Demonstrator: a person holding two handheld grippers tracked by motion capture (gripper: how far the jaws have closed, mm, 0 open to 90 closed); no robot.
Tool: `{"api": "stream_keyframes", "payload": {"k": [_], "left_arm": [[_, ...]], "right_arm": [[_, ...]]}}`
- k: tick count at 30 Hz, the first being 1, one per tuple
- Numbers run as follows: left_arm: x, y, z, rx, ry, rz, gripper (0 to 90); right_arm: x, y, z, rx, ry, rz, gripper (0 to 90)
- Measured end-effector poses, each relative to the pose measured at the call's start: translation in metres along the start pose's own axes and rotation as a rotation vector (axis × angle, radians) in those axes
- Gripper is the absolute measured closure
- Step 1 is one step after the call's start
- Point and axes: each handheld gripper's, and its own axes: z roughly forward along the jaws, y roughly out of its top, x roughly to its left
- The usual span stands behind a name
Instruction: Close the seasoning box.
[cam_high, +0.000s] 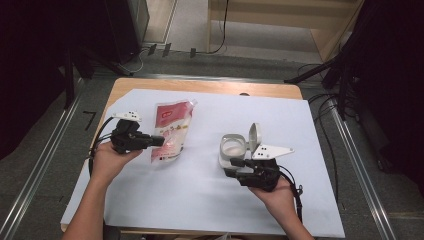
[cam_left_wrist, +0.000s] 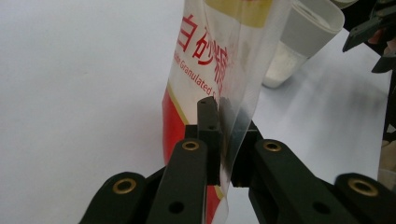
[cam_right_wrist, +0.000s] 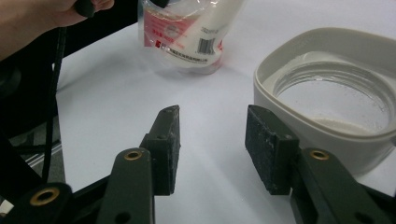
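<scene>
Right gripper (cam_right_wrist: 212, 140) near you, jaws apart, empty beside jar (cam_high: 233, 145); left gripper (cam_left_wrist: 219, 140) pinches sugar bag (cam_high: 171, 131): you keep pinch firm, tilt over jar.

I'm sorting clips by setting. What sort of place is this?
Probably a lab or recording workspace, not a kitchen: a white-covered table, metal floor rails, loose cables and dark equipment stands around it.

Overhead camera, two close gripper cameras
</scene>
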Motion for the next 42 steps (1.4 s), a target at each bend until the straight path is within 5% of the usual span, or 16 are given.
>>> {"api": "stream_keyframes", "payload": {"k": [6, 22, 42], "left_arm": [[0.005, -0.006, -0.003, -0.005, -0.023, -0.014, 82.8], [-0.002, -0.009, -0.011, -0.044, -0.040, 0.052, 73.4], [-0.006, -0.015, -0.015, -0.076, 0.016, 0.130, 48.9]], "right_arm": [[-0.001, 0.000, 0.001, 0.003, -0.009, 0.000, 56.0], [-0.001, 0.000, -0.001, 0.017, -0.033, -0.024, 56.2], [-0.003, 0.000, -0.001, 0.025, -0.039, -0.025, 56.2]]}}
